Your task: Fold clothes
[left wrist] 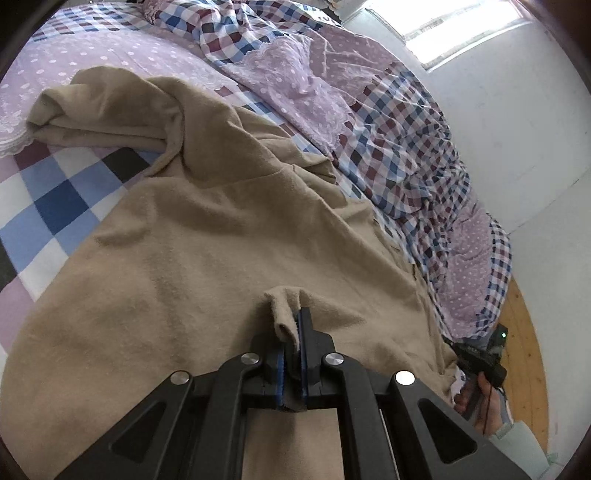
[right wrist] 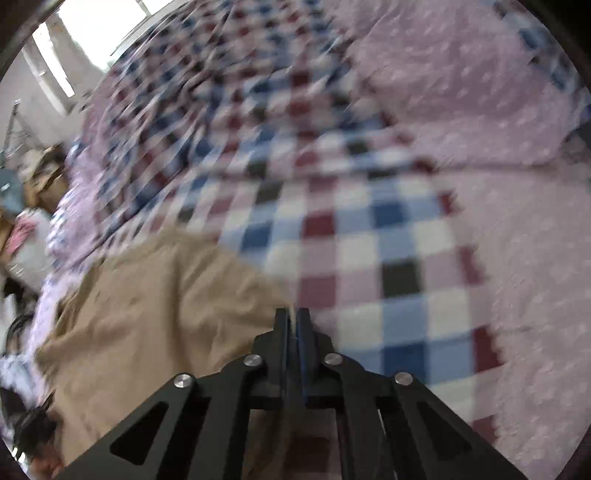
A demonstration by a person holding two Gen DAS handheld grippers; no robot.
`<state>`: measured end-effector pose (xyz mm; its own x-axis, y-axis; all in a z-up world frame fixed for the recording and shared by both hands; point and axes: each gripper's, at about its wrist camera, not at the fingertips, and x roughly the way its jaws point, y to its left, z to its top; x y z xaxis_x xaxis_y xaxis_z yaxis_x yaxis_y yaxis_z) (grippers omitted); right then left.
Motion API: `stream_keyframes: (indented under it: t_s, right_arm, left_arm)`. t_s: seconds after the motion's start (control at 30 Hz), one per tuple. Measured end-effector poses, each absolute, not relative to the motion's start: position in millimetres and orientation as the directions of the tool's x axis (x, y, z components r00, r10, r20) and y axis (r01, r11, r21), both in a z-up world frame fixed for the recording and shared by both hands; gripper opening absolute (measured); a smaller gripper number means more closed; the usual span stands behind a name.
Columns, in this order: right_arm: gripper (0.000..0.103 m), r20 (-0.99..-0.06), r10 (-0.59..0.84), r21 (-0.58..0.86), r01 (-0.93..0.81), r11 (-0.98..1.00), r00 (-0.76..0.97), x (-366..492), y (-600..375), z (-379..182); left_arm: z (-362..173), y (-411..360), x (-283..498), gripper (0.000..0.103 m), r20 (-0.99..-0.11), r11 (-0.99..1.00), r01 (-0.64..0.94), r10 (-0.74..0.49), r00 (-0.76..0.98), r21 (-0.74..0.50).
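Checked and lilac polka-dot bedding covers the bed (left wrist: 74, 199), where a tan garment (left wrist: 207, 251) lies spread across the near part, one sleeve (left wrist: 96, 114) folded back toward the far left corner. Your left gripper (left wrist: 291, 332) is clamped on a small fold of the garment's near edge, the tan cloth pinched up between its blue pads (left wrist: 305, 332).

From the left wrist camera you see what the other view cannot: a rumpled quilt (left wrist: 388, 122) of the same check and lilac lace heaped along the bed's right edge, a white wall (left wrist: 517, 122) with a bright window (left wrist: 465, 33) above it, a strip of wooden floor (left wrist: 524, 332) beyond the bed's right edge, and your other hand (left wrist: 476, 398) in a pale sleeve gripping a black handle with a small green light.

From the right wrist camera, blurred throughout, your right gripper (right wrist: 293, 325) has its fingers drawn together at the garment's (right wrist: 155, 317) edge, where tan cloth meets the checked sheet (right wrist: 369, 266); whether any cloth is caught between them cannot be told. That view alone shows a cluttered heap of items (right wrist: 26, 206) off the bed's left side, too smeared to identify.

No legible writing or brand mark appears in either view.
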<state>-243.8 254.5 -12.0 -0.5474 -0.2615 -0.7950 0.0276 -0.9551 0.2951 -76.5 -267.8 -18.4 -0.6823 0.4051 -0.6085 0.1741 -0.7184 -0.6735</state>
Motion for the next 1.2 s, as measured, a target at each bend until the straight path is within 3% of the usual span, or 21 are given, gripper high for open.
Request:
stream_keyframes:
  t_s: [0.1, 0.23, 0.37, 0.53, 0.6, 0.67, 0.73, 0.8, 0.87, 0.93, 1.0, 1.1, 1.2]
  right_arm:
    - [0.003, -0.789, -0.195, 0.230, 0.015, -0.973, -0.583, -248.9, 252.1, 1.9]
    - [0.003, -0.781, 0.008, -0.003, -0.009, -1.000, -0.624, -258.0, 238.0, 24.4]
    - [0.003, -0.784, 0.110, -0.139, 0.000, -0.990, -0.611, -271.0, 221.8, 29.0]
    - [0.010, -0.805, 0.262, -0.267, -0.070, -0.961, -0.532, -270.4, 224.3, 14.5]
    - [0.013, -0.802, 0.223, -0.216, -0.078, -0.973, -0.554, -251.6, 233.2, 22.6]
    - [0.015, -0.806, 0.124, -0.121, -0.043, -0.992, -0.579, -228.0, 240.9, 33.8]
    - [0.016, -0.799, 0.022, -0.050, 0.030, -0.998, -0.601, -191.1, 242.9, 45.5]
    - [0.018, -0.782, -0.047, -0.046, 0.133, -0.990, -0.621, -147.0, 238.1, 52.0]
    - [0.036, -0.765, -0.022, -0.167, 0.230, -0.959, -0.644, -102.1, 224.3, 49.0]
    - [0.037, -0.722, 0.042, -0.352, 0.314, -0.882, -0.691, -56.0, 204.6, 36.1]
    - [0.037, -0.716, 0.079, -0.447, 0.369, -0.815, -0.694, -29.9, 191.8, 17.6]
    - [0.037, -0.741, 0.091, -0.449, 0.390, -0.804, -0.666, -16.9, 186.7, -4.9]
    - [0.035, -0.720, 0.095, -0.437, 0.343, -0.831, -0.687, -18.1, 186.8, -10.2]
  left_arm:
    - [-11.4, -267.5, -81.5, 0.003, -0.593, -0.729, 0.140, 0.412, -0.692, -0.670]
    - [-2.4, -267.7, -83.5, 0.002, -0.573, -0.746, 0.109, 0.399, -0.716, -0.656]
    - [12.5, -275.5, -77.4, 0.002, -0.498, -0.748, 0.071, 0.365, -0.787, -0.660]
    - [8.4, -281.9, -81.1, 0.003, -0.505, -0.723, 0.084, 0.390, -0.770, -0.686]
    - [6.6, -285.3, -82.4, 0.015, -0.502, -0.706, 0.085, 0.408, -0.763, -0.703]
    - [0.5, -286.9, -86.7, 0.050, -0.516, -0.688, 0.092, 0.442, -0.734, -0.720]
    - [-4.5, -285.8, -91.3, 0.054, -0.540, -0.686, 0.101, 0.464, -0.702, -0.720]
    - [-6.9, -282.1, -91.1, 0.054, -0.567, -0.692, 0.117, 0.468, -0.678, -0.712]
    - [-5.5, -279.8, -88.4, 0.054, -0.584, -0.705, 0.116, 0.470, -0.662, -0.699]
    - [-2.2, -277.0, -82.3, 0.054, -0.611, -0.729, 0.115, 0.463, -0.642, -0.675]
    - [0.0, -274.7, -74.4, 0.054, -0.644, -0.749, 0.127, 0.454, -0.615, -0.650]
    - [2.3, -271.6, -62.7, 0.050, -0.669, -0.764, 0.129, 0.455, -0.588, -0.632]
    - [0.4, -266.9, -60.4, 0.036, -0.704, -0.789, 0.136, 0.438, -0.559, -0.600]
